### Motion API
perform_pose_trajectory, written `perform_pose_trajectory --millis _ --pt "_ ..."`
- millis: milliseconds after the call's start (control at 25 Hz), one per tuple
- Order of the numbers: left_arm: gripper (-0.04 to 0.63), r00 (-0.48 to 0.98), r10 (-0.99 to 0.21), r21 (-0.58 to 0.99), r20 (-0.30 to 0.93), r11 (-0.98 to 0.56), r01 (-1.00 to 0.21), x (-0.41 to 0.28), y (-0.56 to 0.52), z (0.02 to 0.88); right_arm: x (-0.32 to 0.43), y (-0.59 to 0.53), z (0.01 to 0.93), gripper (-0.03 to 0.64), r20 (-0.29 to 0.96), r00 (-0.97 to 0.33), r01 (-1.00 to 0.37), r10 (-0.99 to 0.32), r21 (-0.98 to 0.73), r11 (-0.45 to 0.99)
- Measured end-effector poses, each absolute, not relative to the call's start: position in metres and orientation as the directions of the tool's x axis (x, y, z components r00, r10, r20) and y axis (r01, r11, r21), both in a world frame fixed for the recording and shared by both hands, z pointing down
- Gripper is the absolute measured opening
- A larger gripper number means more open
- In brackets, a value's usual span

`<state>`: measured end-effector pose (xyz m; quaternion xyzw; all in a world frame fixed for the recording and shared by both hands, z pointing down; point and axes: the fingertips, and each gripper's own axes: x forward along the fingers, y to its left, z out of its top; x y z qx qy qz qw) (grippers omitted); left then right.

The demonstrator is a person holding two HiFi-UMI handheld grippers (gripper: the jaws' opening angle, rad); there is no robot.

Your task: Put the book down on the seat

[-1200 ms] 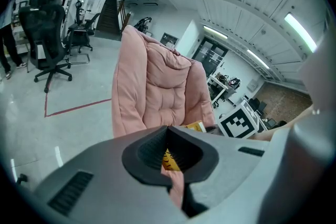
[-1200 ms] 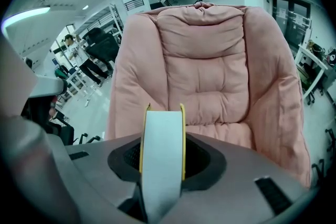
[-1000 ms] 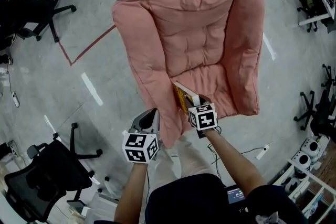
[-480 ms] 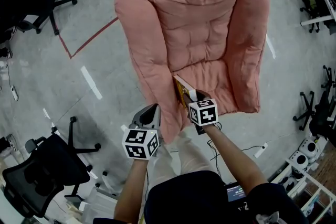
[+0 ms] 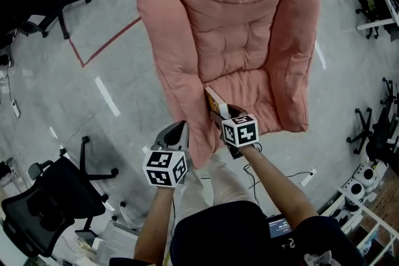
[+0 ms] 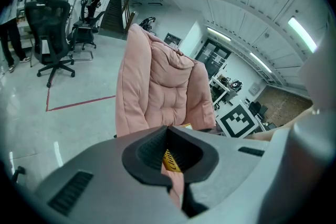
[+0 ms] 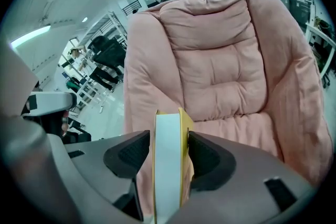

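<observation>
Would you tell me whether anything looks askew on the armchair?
The book stands on edge against the armrest instead of lying flat on the seat, between the right claw's jaws, which have just been opening.

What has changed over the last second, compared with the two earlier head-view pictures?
The right gripper has just been opening its jaws around the book. The book stands on edge between them, with a gap showing at one pad. It has not been laid flat and is still at the front of the pink armchair's seat. The left gripper stayed beside the chair, jaws shut.
</observation>
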<state>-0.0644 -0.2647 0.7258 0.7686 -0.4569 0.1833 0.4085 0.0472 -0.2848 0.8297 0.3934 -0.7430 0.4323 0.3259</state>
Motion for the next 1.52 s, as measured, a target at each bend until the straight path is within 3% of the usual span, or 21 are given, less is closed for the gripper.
perform_pose_trajectory --millis 720,1520 --pt "0.005 0.521 -0.572 0.465 0.634 -0.257 -0.847 -0.074 -0.248 0.712 0.013 -0.255 0.809 0.222 0.806 -0.533 -0.823 -0.258 -0.422 0.381" --pt "0.005 0.531 -0.612 0.442 0.586 -0.308 -0.843 -0.079 -0.214 0.665 0.032 -0.259 0.747 0.221 0.775 -0.506 -0.85 -0.379 -0.373 0.372"
